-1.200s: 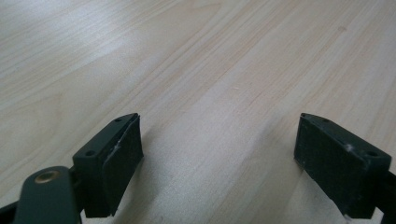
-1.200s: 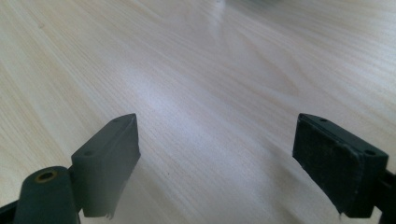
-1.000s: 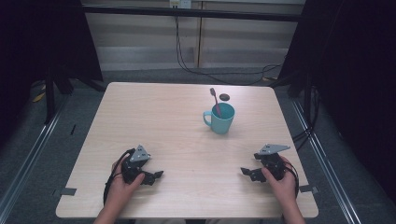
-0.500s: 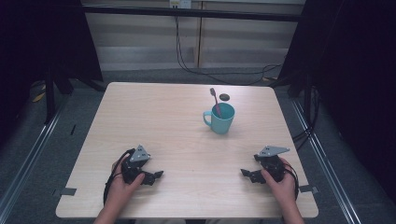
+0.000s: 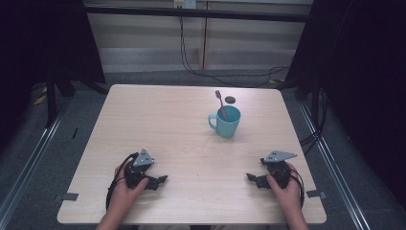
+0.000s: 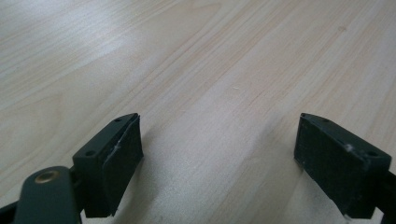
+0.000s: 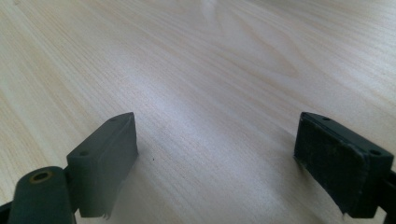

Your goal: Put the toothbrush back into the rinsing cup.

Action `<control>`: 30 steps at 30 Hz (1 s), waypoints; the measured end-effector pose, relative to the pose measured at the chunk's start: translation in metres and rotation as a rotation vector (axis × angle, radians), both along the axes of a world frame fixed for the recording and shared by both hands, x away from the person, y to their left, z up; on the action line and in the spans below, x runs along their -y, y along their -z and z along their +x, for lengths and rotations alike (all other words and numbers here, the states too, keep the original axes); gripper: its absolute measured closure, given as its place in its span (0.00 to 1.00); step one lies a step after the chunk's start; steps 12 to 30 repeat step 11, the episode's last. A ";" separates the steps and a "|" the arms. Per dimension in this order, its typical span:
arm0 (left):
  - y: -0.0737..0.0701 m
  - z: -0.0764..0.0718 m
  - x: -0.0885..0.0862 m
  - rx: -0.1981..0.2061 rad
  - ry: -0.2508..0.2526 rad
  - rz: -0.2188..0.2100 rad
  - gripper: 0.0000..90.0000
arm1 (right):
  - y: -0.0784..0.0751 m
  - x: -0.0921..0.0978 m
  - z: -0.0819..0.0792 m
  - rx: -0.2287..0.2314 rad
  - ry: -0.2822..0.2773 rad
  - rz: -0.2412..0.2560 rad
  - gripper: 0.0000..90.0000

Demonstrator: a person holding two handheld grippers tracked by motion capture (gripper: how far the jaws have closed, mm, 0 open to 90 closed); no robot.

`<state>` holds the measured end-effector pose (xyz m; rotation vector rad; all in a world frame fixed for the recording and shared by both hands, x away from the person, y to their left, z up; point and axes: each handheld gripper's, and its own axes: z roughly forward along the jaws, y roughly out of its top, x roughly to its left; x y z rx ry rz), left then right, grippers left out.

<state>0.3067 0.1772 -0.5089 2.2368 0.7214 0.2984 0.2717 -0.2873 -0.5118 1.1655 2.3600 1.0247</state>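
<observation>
Pale wood table (image 5: 158, 124); teal mug (image 5: 226, 122) with toothbrush (image 5: 220, 103) upper centre. Left claw (image 5: 155, 182), right claw (image 5: 253, 180) at bottom, both apart, empty. Start stage, likely; next: reach mug.

Lab test bay: metal frame rails (image 5: 28, 158), black curtains (image 5: 368, 72) (trailing cables (image 5: 210, 72))

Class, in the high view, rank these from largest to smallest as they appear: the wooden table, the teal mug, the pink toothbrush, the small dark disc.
1. Light wooden table
2. Teal mug
3. Pink toothbrush, partly hidden inside the mug
4. Small dark disc
</observation>
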 end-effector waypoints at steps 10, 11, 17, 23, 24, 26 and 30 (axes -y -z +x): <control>0.000 0.000 0.000 0.000 -0.001 -0.001 0.17 | 0.000 0.000 0.000 0.001 0.002 -0.002 0.14; 0.000 0.000 0.000 0.000 0.000 -0.001 0.17 | 0.000 0.000 0.000 0.001 0.003 -0.003 0.14; 0.000 0.000 0.000 0.000 0.000 -0.001 0.17 | 0.000 0.000 0.000 0.001 0.003 -0.003 0.14; 0.000 0.000 0.000 0.000 0.000 -0.001 0.17 | 0.000 0.000 0.000 0.001 0.003 -0.003 0.14; 0.000 0.000 0.000 0.000 0.000 -0.001 0.17 | 0.000 0.000 0.000 0.001 0.003 -0.003 0.14; 0.000 0.000 0.000 0.000 0.000 -0.001 0.17 | 0.000 0.000 0.000 0.001 0.003 -0.003 0.14; 0.000 0.000 0.000 0.000 0.000 -0.001 0.17 | 0.000 0.000 0.000 0.001 0.003 -0.003 0.14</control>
